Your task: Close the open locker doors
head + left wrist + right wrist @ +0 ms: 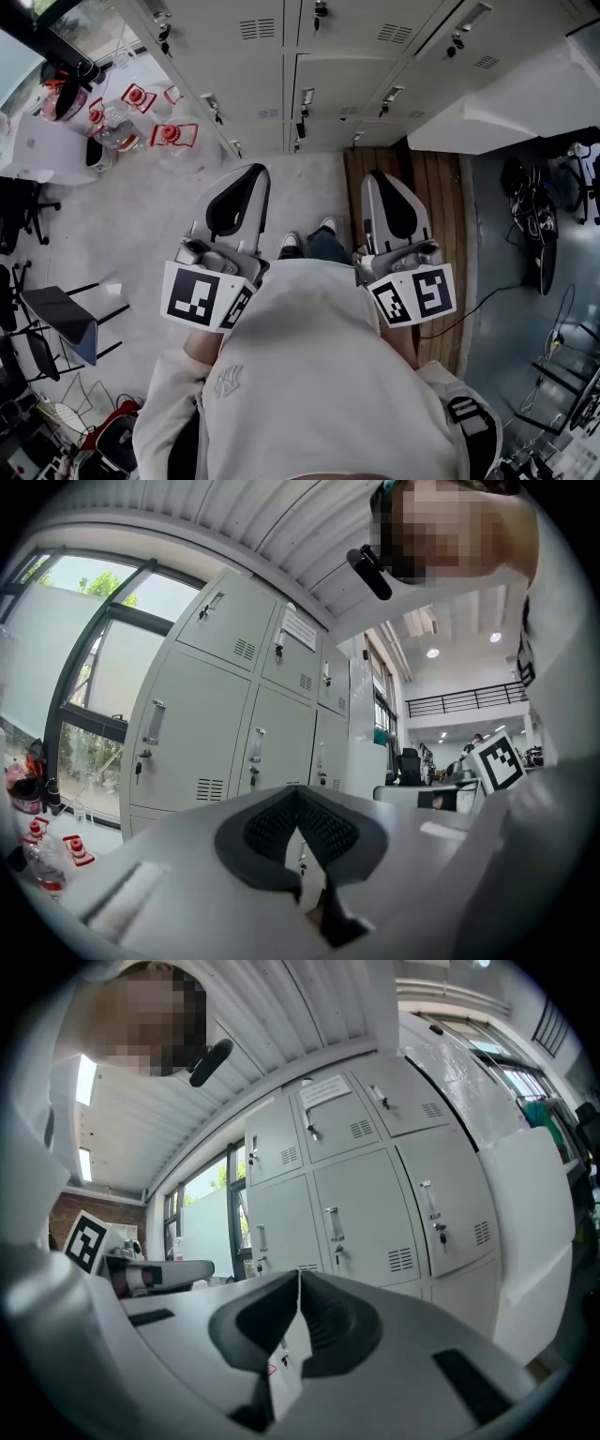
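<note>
Both grippers are held close to the person's chest, well apart from the lockers (328, 84). The left gripper (251, 183) and the right gripper (380, 187) each have their jaws pressed together on nothing. The open locker door (506, 98) juts out at the right end of the row. A push with closed tips would likely skid off the smooth metal. A hard shove could make the door bounce back open.
</note>
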A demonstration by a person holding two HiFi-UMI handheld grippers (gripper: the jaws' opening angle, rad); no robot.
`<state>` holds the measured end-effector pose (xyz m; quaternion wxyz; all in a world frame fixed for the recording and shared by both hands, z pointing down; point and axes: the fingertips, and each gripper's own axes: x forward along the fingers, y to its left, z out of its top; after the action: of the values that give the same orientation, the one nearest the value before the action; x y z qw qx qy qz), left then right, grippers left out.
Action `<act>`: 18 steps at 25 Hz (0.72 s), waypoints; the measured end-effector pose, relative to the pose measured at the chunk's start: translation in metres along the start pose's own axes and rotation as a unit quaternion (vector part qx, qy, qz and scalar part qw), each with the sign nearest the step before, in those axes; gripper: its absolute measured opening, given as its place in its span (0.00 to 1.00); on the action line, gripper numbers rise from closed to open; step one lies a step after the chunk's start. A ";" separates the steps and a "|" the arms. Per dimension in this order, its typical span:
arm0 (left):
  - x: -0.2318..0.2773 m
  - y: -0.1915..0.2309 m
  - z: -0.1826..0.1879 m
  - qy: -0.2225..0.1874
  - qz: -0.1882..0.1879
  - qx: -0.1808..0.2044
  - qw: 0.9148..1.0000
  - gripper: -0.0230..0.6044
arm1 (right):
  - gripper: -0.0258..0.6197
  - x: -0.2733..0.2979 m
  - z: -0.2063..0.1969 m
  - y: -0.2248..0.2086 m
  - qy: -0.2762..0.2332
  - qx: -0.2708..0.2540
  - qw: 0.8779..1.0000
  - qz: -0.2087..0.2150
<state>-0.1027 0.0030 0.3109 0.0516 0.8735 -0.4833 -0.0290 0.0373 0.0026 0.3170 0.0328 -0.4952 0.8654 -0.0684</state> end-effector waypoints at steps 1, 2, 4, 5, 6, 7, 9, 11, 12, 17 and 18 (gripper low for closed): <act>-0.002 0.000 0.000 0.000 0.000 -0.001 1.000 0.05 | 0.06 -0.001 0.000 0.002 0.001 -0.001 1.000 -0.001; -0.004 0.000 -0.001 0.000 -0.001 -0.002 1.000 0.05 | 0.06 -0.001 -0.001 0.004 0.001 -0.003 1.000 -0.003; -0.007 0.002 -0.004 0.002 -0.001 -0.005 1.000 0.05 | 0.06 -0.001 -0.003 0.006 0.004 -0.005 1.000 -0.003; -0.008 0.003 -0.005 0.004 0.001 -0.006 1.000 0.05 | 0.06 0.000 -0.004 0.008 0.007 -0.006 1.000 -0.002; -0.009 0.004 -0.006 0.006 0.003 -0.008 1.000 0.05 | 0.06 0.000 -0.005 0.009 0.009 -0.007 1.000 0.000; -0.009 0.006 -0.008 0.008 0.006 -0.009 1.000 0.05 | 0.06 0.001 -0.007 0.010 0.012 -0.008 1.000 0.002; -0.009 0.008 -0.009 0.010 0.009 -0.011 1.000 0.05 | 0.06 0.003 -0.009 0.012 0.017 -0.009 1.000 0.006; -0.008 0.008 -0.010 0.011 0.009 -0.013 1.000 0.05 | 0.06 0.004 -0.012 0.012 0.021 -0.009 1.000 0.009; -0.007 0.007 -0.011 0.012 0.008 -0.014 1.000 0.05 | 0.06 0.005 -0.013 0.012 0.023 -0.009 1.000 0.010; 0.001 0.002 -0.014 0.013 -0.001 -0.016 1.000 0.05 | 0.06 0.005 -0.014 0.008 0.027 -0.015 0.999 0.012; 0.003 0.001 -0.014 0.013 -0.002 -0.016 1.000 0.05 | 0.06 0.005 -0.014 0.007 0.027 -0.016 0.999 0.012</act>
<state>-0.1002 0.0012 0.3251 0.0720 0.8738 -0.4802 -0.0255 0.0268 0.0031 0.3298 0.0024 -0.4832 0.8729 -0.0675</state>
